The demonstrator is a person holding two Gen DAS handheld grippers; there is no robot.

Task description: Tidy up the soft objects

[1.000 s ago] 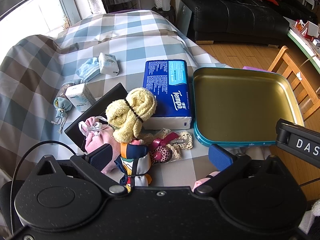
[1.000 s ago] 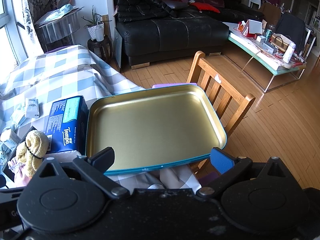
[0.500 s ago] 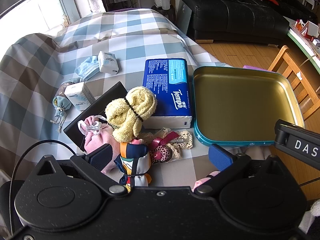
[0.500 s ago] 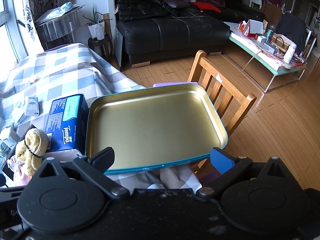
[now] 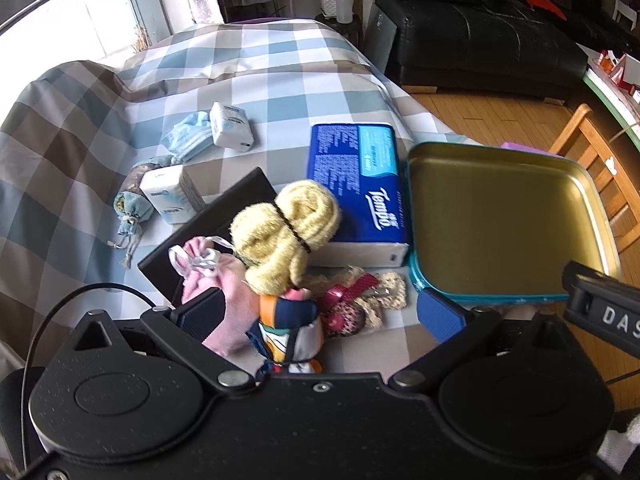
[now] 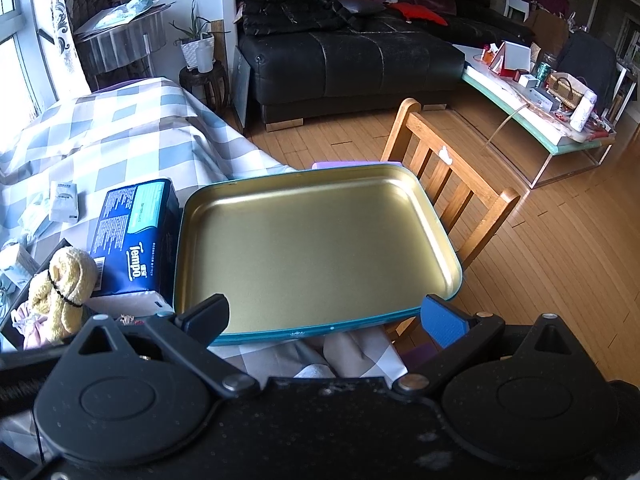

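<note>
A pile of soft things lies on the checked cloth: a yellow rolled towel bound by a black band, a pink drawstring pouch, an orange-and-navy patterned pouch and a lace-trimmed pink sachet. My left gripper hovers open just above them, holding nothing. To the right sits an empty gold tin tray with a teal rim. My right gripper is open over the tray's near edge. The towel shows at the left of the right wrist view.
A blue Tempo tissue pack lies between the pile and the tray. A black flat case, small tissue packets, a face mask and a blue-green pouch lie further left. A wooden chair stands beyond the tray.
Both views shift only slightly; the left gripper has eased a little closer over the pile. Nothing was grasped or moved.
</note>
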